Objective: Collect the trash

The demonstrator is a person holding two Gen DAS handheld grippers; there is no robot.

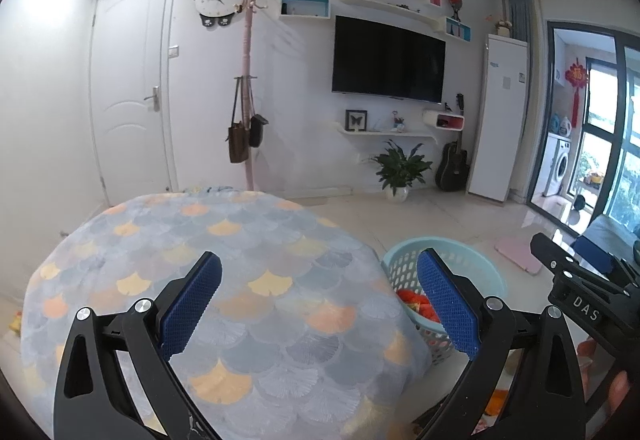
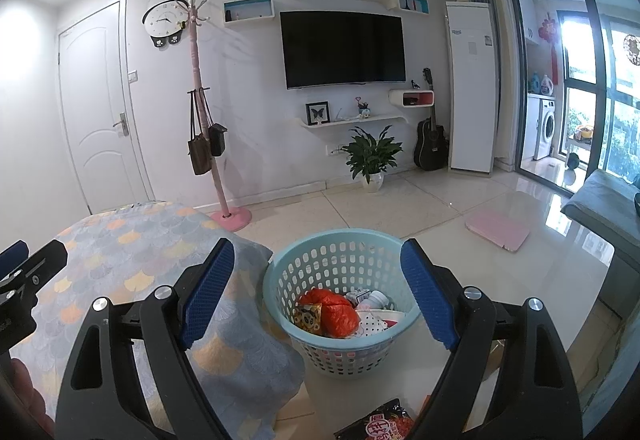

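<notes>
A light blue plastic basket [image 2: 340,240] stands on the floor beside a table covered with a scale-patterned cloth [image 2: 132,280]. It holds a red crumpled bag [image 2: 334,310], a yellow wrapper [image 2: 308,316] and white packaging [image 2: 372,310]. My right gripper [image 2: 316,292] is open and empty, above and in front of the basket. A red and black snack packet [image 2: 380,424] lies on the floor below it. My left gripper [image 1: 320,300] is open and empty over the cloth [image 1: 200,240]; the basket [image 1: 404,260] is behind its right finger.
A pink coat stand [image 2: 200,100] with bags stands behind the table. A potted plant [image 2: 372,156], guitar [image 2: 430,136] and white cabinet [image 2: 472,88] line the TV wall. A pink mat [image 2: 498,230] lies on the tiled floor. A grey sofa [image 2: 600,208] is at right.
</notes>
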